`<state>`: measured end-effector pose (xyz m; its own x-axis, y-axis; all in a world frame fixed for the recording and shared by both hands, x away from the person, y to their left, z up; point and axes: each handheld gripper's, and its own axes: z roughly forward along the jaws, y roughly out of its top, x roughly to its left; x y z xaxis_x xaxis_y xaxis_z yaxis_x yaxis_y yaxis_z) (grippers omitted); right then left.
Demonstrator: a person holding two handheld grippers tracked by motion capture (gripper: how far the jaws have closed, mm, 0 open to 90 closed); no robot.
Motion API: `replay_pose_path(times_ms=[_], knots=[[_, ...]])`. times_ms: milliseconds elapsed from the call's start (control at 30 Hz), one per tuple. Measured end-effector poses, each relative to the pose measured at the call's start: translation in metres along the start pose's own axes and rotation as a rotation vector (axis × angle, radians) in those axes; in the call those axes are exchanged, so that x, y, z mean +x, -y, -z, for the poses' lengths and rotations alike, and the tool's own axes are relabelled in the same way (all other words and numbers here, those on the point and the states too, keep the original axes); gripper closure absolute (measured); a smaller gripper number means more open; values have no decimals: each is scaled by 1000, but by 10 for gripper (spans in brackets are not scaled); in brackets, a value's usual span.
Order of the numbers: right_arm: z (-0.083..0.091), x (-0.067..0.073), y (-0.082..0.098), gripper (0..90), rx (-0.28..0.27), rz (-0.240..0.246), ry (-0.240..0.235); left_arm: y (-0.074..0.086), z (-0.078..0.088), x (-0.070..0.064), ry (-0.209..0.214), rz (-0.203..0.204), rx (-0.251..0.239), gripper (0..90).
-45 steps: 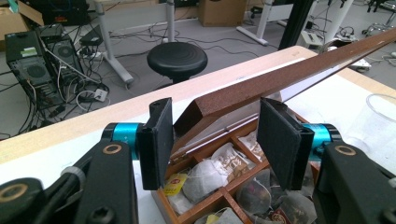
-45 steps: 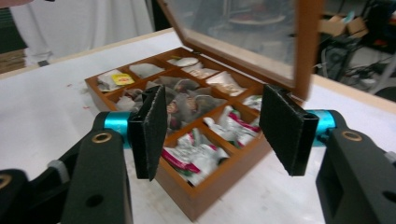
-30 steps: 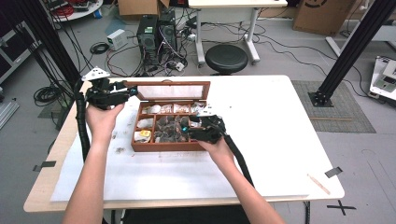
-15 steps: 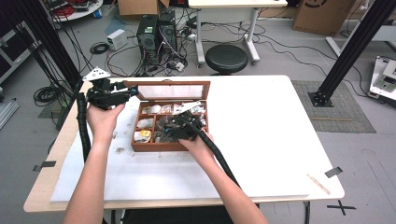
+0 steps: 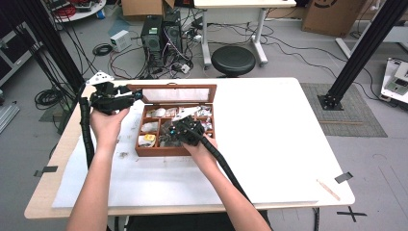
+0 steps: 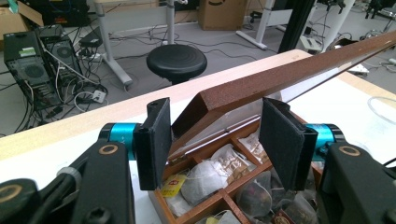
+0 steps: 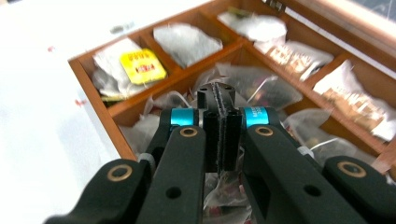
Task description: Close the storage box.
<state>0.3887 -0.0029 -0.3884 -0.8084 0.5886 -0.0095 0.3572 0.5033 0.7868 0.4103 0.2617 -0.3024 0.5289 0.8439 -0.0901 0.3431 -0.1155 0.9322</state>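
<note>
The wooden tea box [image 5: 166, 144] is sitting open, its compartments holding tea bags [image 7: 187, 44]. The left gripper [image 6: 215, 135] is spread around the lid [image 6: 280, 77]; the right gripper [image 7: 223, 121] is pressed together over the bags.

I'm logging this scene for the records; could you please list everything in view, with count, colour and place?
Table: one, white top, centre.
Box: one, brown wood, compartments, on the table.
Lid: one, brown frame, clear pane, raised at the box's back.
Tea bags: many, white and dark, one with a yellow tag, in the compartments.
Stool: one, black, behind the table.
Computers: two, black, on the floor.
Left gripper: black, jaws either side of the lid's corner.
Right gripper: black, shut, over the bags.
</note>
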Motion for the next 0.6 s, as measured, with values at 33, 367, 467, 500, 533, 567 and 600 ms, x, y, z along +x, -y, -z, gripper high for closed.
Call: replay_pose_path(times_ms=[33, 367, 467, 500, 533, 567, 600], knots=[[0, 0, 0, 900, 0, 0, 0, 0, 0, 0, 0, -1, 0, 443], [27, -3, -6, 900, -108, -19, -61, 1, -4, 1, -6, 6, 11, 443], [40, -6, -7, 900, -137, -17, -75, 1, -5, 1, -12, 9, 7, 443], [49, -9, -7, 900, -157, -18, -78, 1, -5, 1, -13, 9, 5, 443], [49, -9, -7, 900, -157, -18, -78, 1, -5, 1, -12, 12, 4, 443], [52, -11, -7, 900, -163, -20, -82, 1, -5, 1, -11, 12, 4, 442], [57, -13, -7, 900, -170, -22, -84, 1, -5, 1, -11, 13, 5, 442]])
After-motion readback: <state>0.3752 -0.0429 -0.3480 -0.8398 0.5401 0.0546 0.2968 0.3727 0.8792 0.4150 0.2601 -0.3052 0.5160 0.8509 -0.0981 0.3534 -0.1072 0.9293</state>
